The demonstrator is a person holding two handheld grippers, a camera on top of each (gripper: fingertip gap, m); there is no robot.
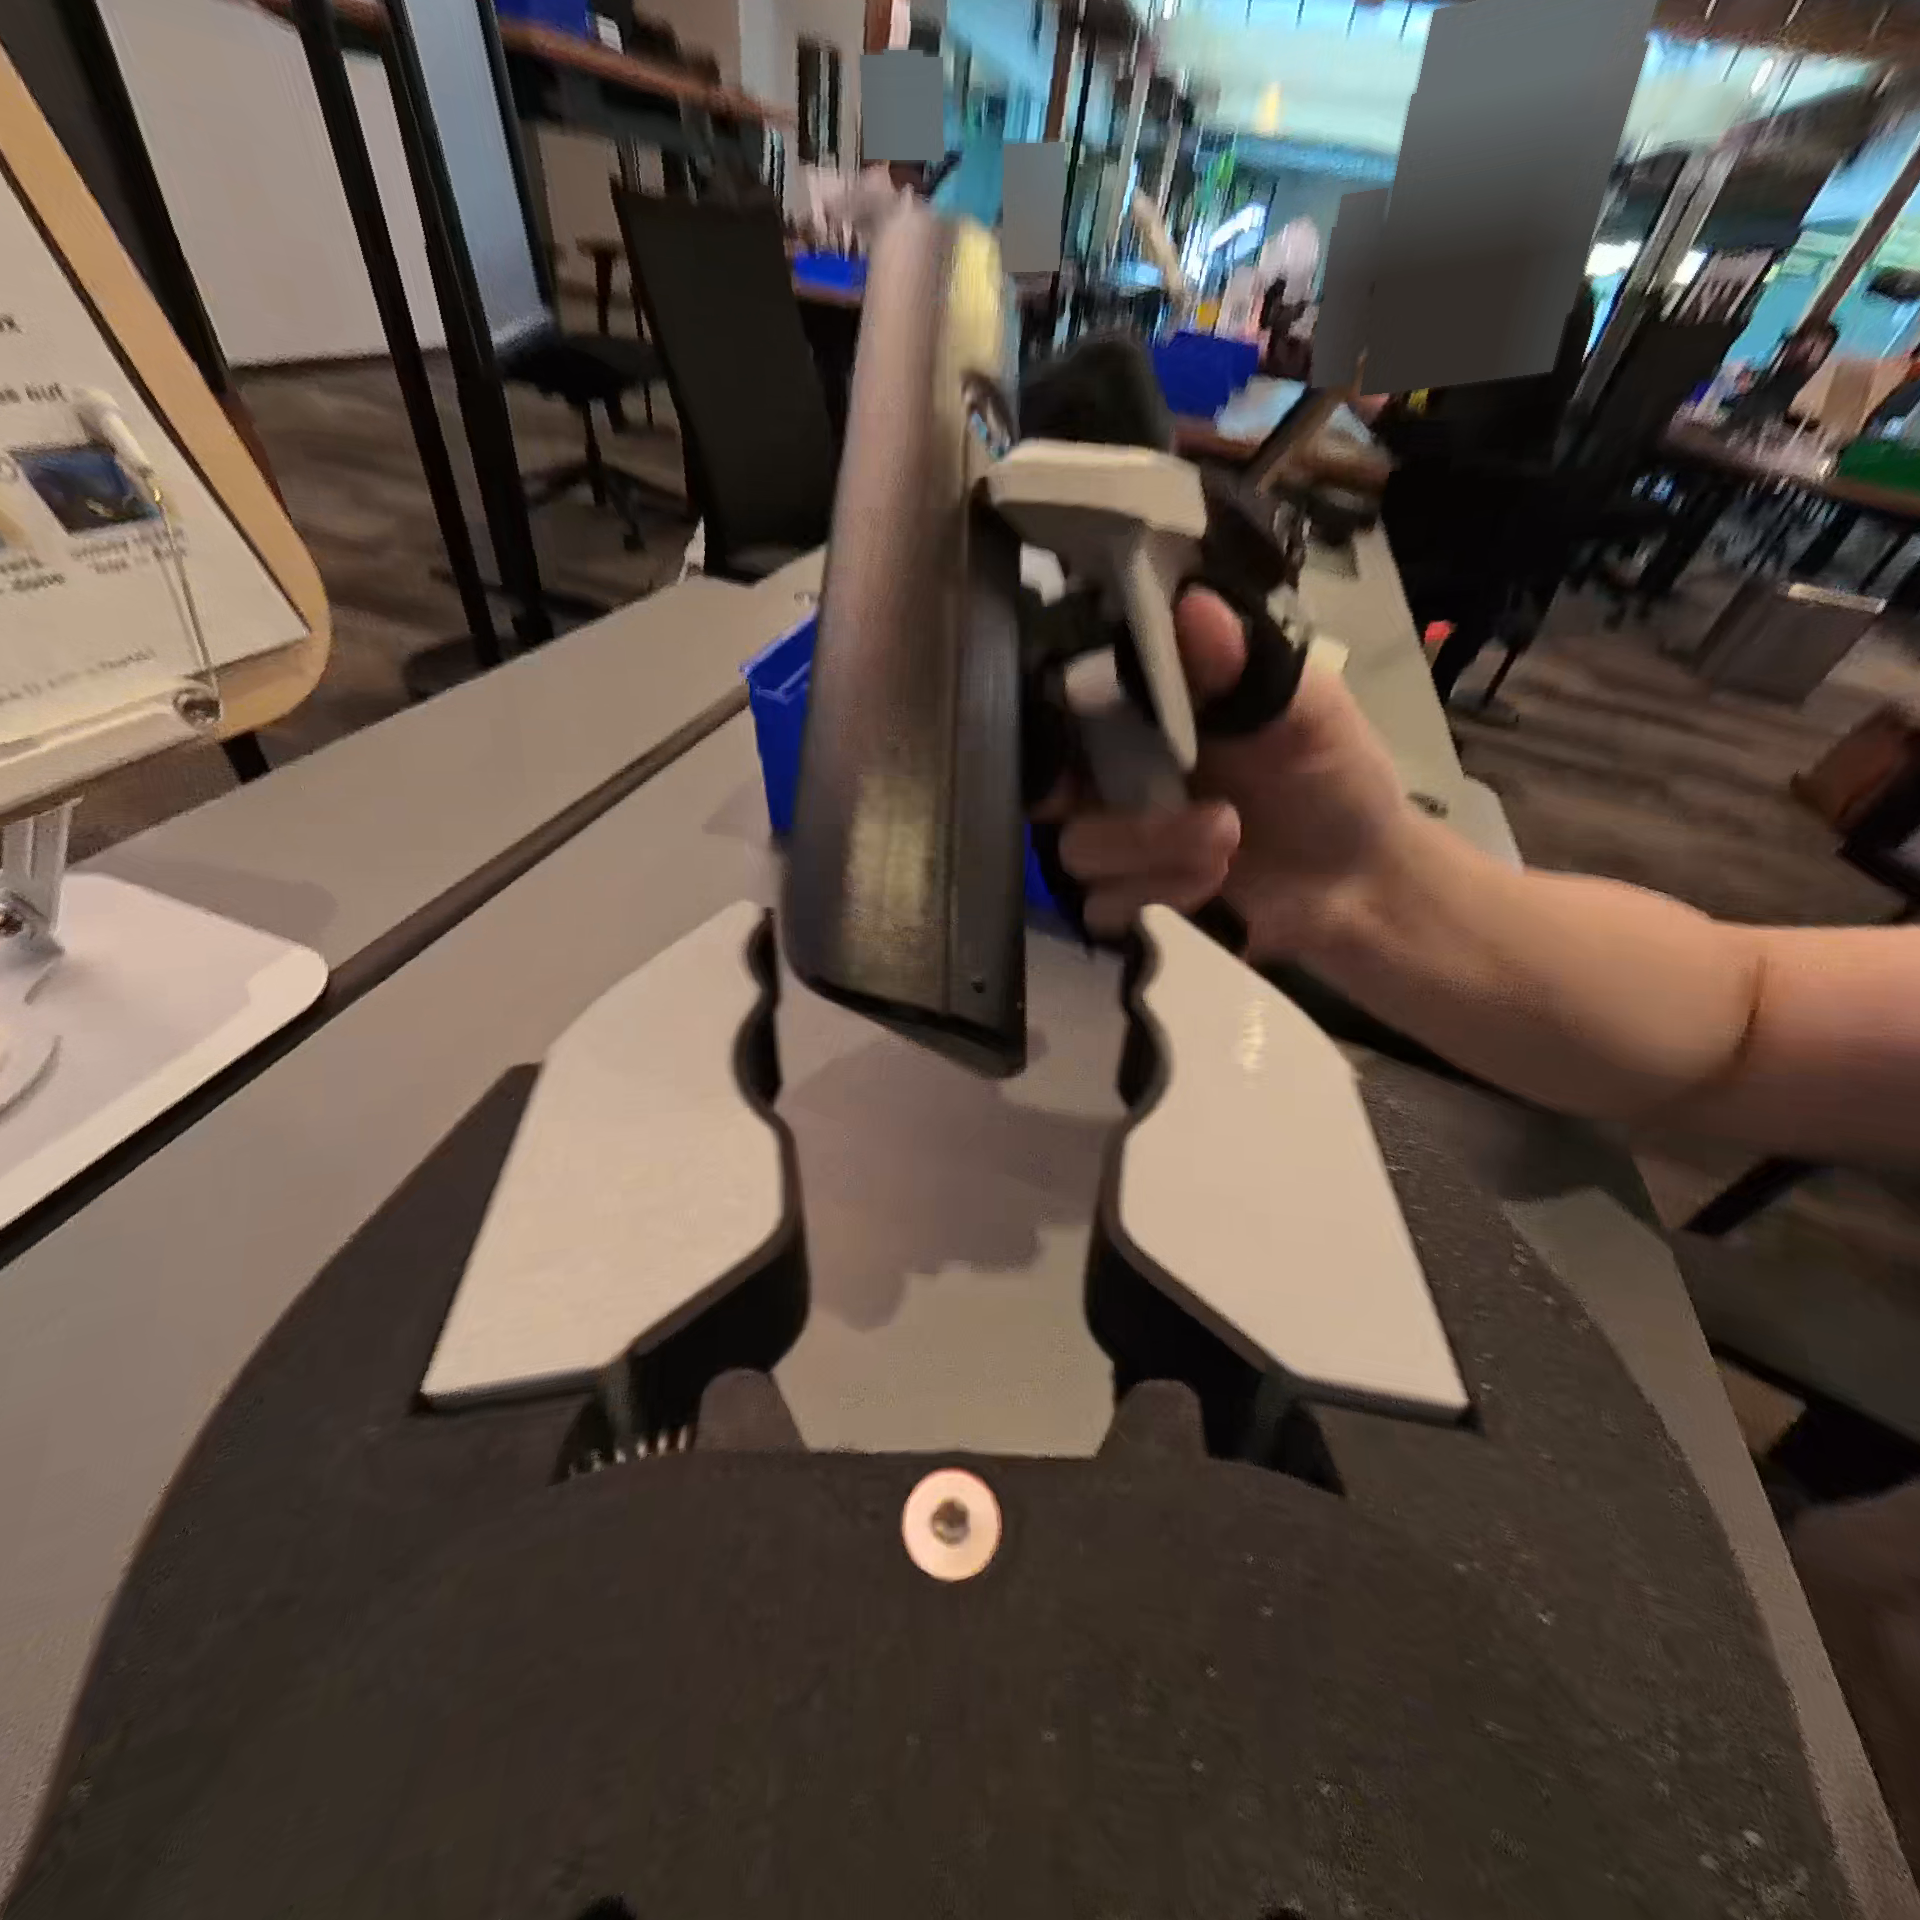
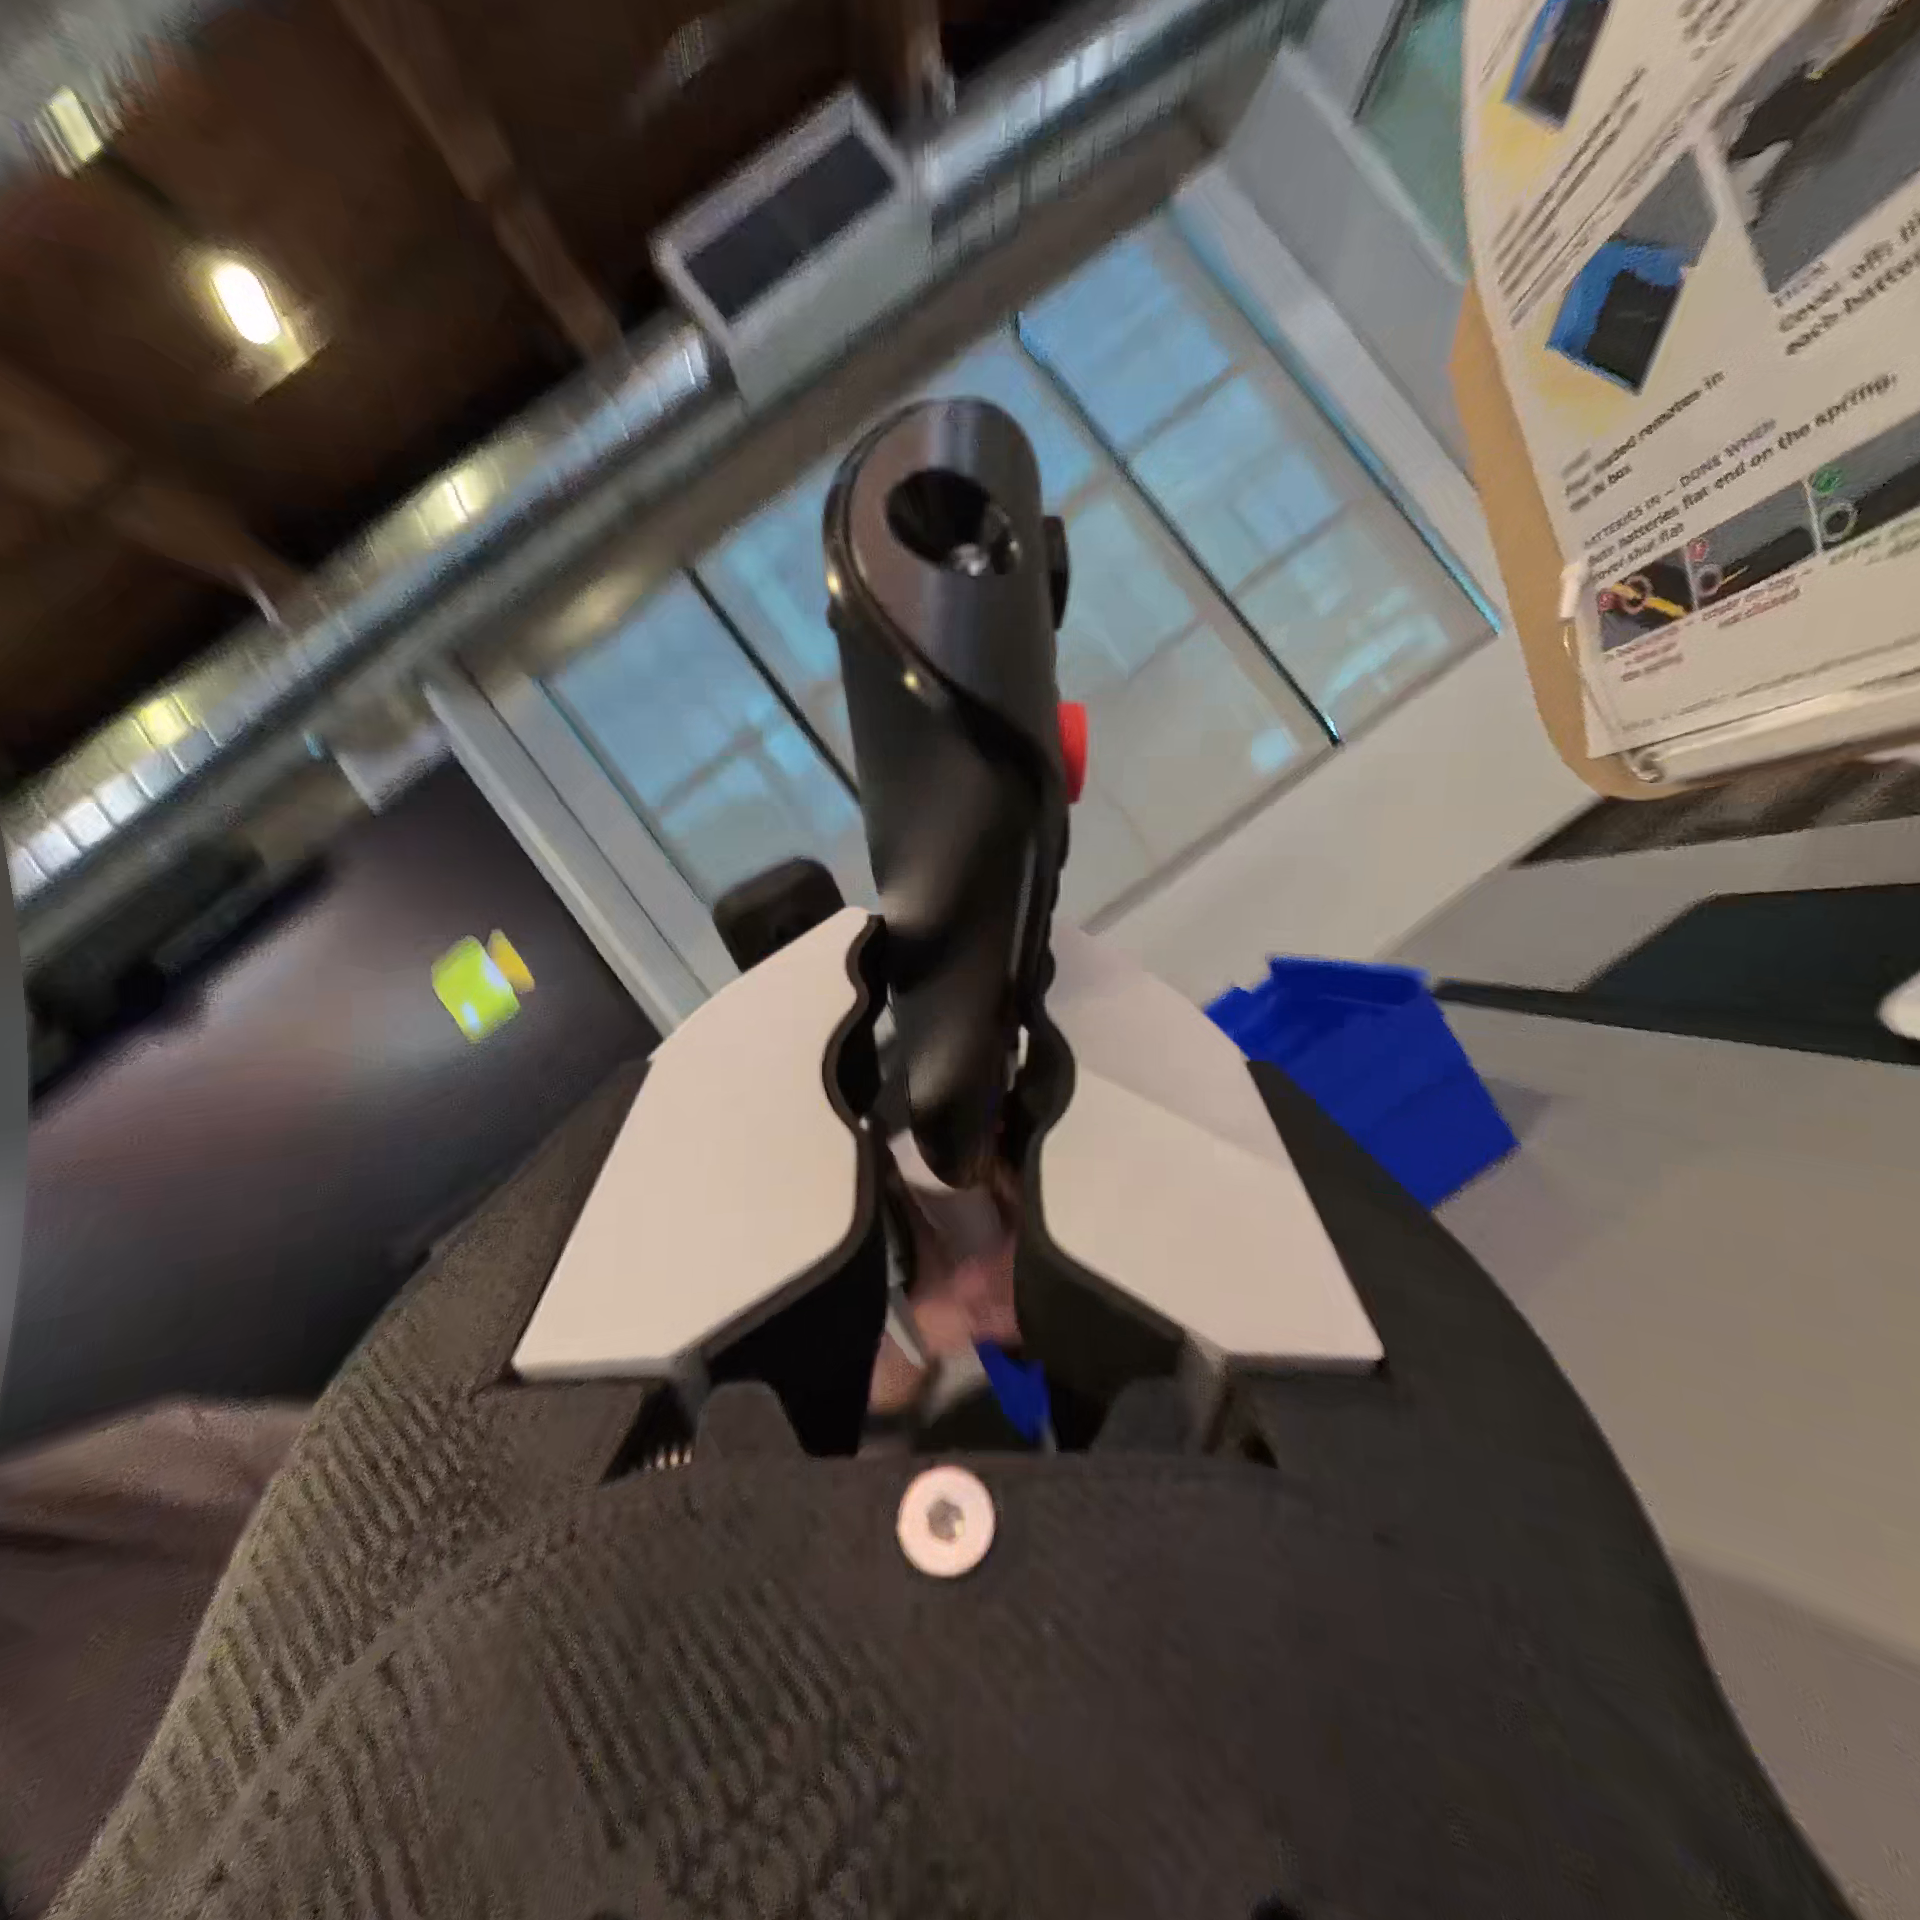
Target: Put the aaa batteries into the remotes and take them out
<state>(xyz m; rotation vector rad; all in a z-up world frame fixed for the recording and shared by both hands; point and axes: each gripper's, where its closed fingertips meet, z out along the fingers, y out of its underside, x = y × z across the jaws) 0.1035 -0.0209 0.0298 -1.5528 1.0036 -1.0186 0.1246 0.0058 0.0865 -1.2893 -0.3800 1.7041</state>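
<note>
Two grippers show in the left wrist view: the left gripper (image 1: 948,997) fills the lower half of the frame with its pale fingers (image 1: 623,1174) spread wide apart and nothing between them, above the grey table (image 1: 312,914). Just above its fingertips, at the centre of the frame, a black remote (image 1: 904,665) stands nearly upright and motion-blurred, held by the right gripper (image 1: 1049,582), which a hand (image 1: 1278,821) grips at the centre right. A blue bin (image 1: 779,727) sits on the table behind the remote. In the right wrist view, the right gripper's fingers (image 2: 727,1132) are clamped on the remote's lower end at the centre of the frame, and the remote rises toward the ceiling, its red button (image 2: 1072,740) on its right edge. The blue bin lies at centre right, and an instruction sheet (image 2: 1714,343) hangs in the upper right corner.
</note>
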